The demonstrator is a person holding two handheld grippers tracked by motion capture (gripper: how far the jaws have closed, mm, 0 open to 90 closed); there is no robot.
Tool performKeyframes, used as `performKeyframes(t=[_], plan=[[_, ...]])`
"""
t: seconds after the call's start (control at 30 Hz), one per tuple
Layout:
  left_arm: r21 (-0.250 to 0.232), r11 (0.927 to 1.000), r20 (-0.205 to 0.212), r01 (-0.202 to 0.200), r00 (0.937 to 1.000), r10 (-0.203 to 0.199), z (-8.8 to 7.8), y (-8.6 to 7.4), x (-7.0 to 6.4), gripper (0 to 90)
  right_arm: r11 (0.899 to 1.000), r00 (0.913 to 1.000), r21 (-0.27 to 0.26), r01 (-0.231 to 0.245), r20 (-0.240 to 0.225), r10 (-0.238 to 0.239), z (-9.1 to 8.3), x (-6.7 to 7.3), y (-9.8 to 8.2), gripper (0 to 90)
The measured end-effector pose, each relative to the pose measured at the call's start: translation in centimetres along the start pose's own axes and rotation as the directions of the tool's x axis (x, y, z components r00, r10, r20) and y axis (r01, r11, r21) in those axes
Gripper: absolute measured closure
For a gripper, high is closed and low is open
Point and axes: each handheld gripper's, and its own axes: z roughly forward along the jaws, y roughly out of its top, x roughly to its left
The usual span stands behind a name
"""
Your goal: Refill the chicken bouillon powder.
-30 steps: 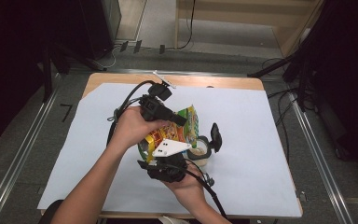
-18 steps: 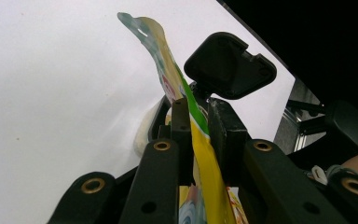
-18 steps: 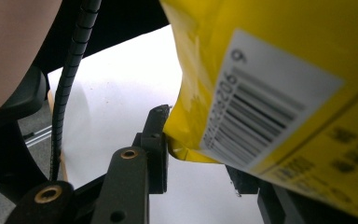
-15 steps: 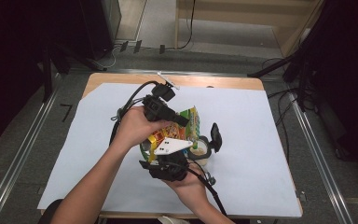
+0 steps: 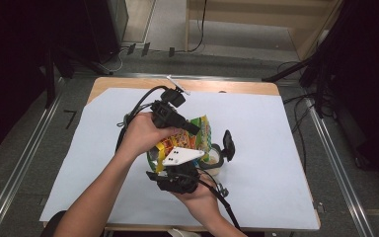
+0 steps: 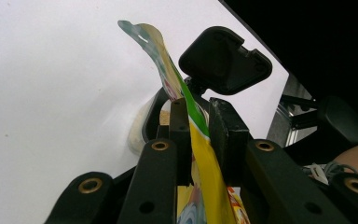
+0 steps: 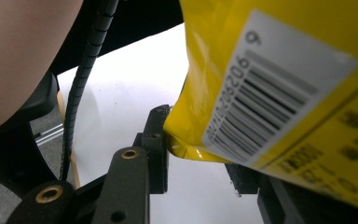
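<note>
**Snack bag pinned between two grippers above the container**

Grippers meet at the middle of the white sheet [image 5: 276, 133] that covers the table, and the yellow snack bag [image 5: 195, 138] hangs between them. From the high view, the left gripper [image 5: 190, 129] comes in from the upper left, the left hand [image 5: 143, 133] wrapped round its body, its jaws pointing right and down onto the bag's top edge. Look at the left gripper view: the jaws stand narrow, pads [image 6: 179, 135] pressed on both faces of the green and yellow strip, and the bag's torn top curls up beyond them. That is a firm pinch.

Down below, the right gripper [image 5: 177, 170] sits under the bag with its grey three-cornered plate [image 5: 181, 155] on top, the right hand [image 5: 200, 197] cupping it from the near edge of the table. In the right gripper view the bag's lower corner, barcode side facing the camera, lies against the left pad [image 7: 156, 140]; the far jaw is mostly hidden behind the bag, so a full clamp there cannot be told.

Just right of the bag stands a small round container [image 5: 214, 160], pale contents showing inside, its black lid [image 5: 228, 144] flipped upright at its side. The bag is tilted over its rim.
</note>
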Motion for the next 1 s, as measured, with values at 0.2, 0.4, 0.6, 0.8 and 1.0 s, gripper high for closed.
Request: performKeyframes(t=[0.2,0.4,0.6,0.8,1.0], plan=[[0.005,0.9999,0.014,0.009,0.9999,-0.009,0.08,-0.05,0.18,79.8,1.0,1.0,0.001,0.008,0.002,-0.008,0.03,0.11,-0.03,66.2],[0.012,0.9998,0.021,0.017,0.9996,-0.018,0.1,-0.02,0.22,79.3,1.0,1.0,-0.001,0.006,0.001,-0.006,-0.08,0.26,-0.02,66.3],[0.012,0.9997,0.03,0.022,0.9993,-0.023,0.19,-0.05,0.44,79.3,1.0,1.0,-0.002,0.005,-0.001,-0.005,0.0,0.17,-0.09,66.3],[0.015,0.9998,0.026,0.012,0.9996,-0.013,0.21,-0.06,0.08,79.5,1.0,1.0,-0.004,0.006,0.004,-0.006,-0.01,0.32,-0.17,66.7],[-0.005,1.0,0.013,-0.002,0.9999,0.002,0.11,-0.06,-0.08,79.4,1.0,0.9996,-0.002,0.023,0.016,-0.023,0.09,0.14,-0.19,66.8]])
